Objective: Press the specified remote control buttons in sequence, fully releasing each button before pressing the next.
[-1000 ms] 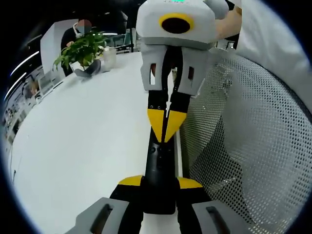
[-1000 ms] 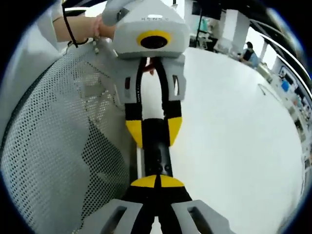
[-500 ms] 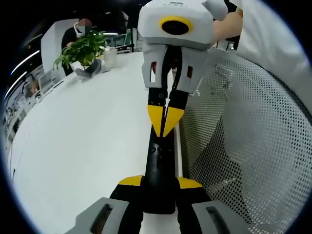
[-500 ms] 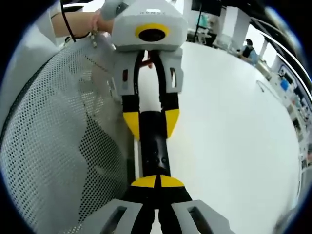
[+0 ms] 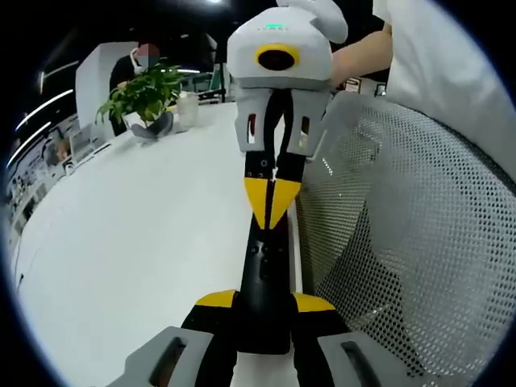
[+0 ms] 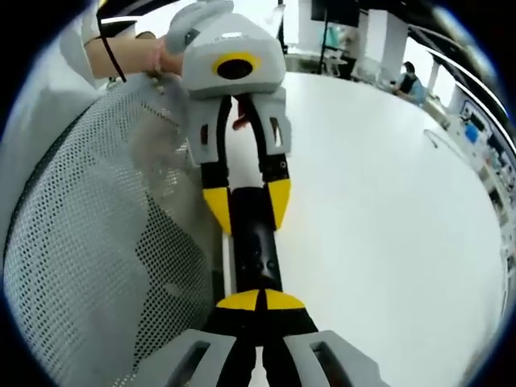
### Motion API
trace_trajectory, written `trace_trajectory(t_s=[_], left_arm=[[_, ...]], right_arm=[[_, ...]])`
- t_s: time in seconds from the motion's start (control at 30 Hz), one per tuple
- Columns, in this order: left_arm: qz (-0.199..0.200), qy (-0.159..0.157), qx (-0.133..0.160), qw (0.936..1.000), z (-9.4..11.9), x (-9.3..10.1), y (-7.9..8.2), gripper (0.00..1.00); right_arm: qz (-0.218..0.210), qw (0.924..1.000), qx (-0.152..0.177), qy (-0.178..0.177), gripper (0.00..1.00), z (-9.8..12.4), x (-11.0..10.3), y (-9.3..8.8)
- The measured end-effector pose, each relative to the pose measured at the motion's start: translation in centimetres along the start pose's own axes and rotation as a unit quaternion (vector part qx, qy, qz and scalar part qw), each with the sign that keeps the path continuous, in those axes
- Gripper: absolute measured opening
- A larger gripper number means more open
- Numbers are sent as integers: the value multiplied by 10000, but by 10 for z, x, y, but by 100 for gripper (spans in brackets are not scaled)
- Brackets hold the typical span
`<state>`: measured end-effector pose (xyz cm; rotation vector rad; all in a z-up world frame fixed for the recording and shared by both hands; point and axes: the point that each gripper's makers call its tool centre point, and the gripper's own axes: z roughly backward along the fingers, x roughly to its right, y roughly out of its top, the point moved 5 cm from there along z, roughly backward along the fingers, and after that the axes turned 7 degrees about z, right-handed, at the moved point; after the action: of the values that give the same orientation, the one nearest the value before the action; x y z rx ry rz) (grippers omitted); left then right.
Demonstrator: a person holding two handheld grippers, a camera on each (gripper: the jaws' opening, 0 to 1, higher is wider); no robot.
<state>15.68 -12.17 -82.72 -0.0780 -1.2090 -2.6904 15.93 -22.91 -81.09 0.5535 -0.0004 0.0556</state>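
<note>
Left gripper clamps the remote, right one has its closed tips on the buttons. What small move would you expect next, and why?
Probably lift the right gripper just off the remote. Its yellow tips are shut together and seem to rest on the button face, so a press looks underway, and each button must be released before the next. The left gripper should just hold the remote steady at the table edge.

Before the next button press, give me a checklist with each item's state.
1. Remote control held firmly: ok, the left hand-held gripper is shut on its near end.
2. Right hand-held gripper shut into one pressing tip: ok.
3. That tip on the button face: ok, it sits over the remote's upper side.
4. Previous button fully released: cannot tell, contact is hidden.
5. Remote over the white table, close to its edge: ok.
6. Which button lies beneath: cannot tell, too small.
</note>
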Motion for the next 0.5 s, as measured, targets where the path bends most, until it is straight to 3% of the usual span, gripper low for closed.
trace_trajectory(t_s=[0.5], left_arm=[[-13, -12, 59, 10000, 0, 0, 0, 24]], right_arm=[[54, 9997, -179, -177, 0, 5, -3, -7]])
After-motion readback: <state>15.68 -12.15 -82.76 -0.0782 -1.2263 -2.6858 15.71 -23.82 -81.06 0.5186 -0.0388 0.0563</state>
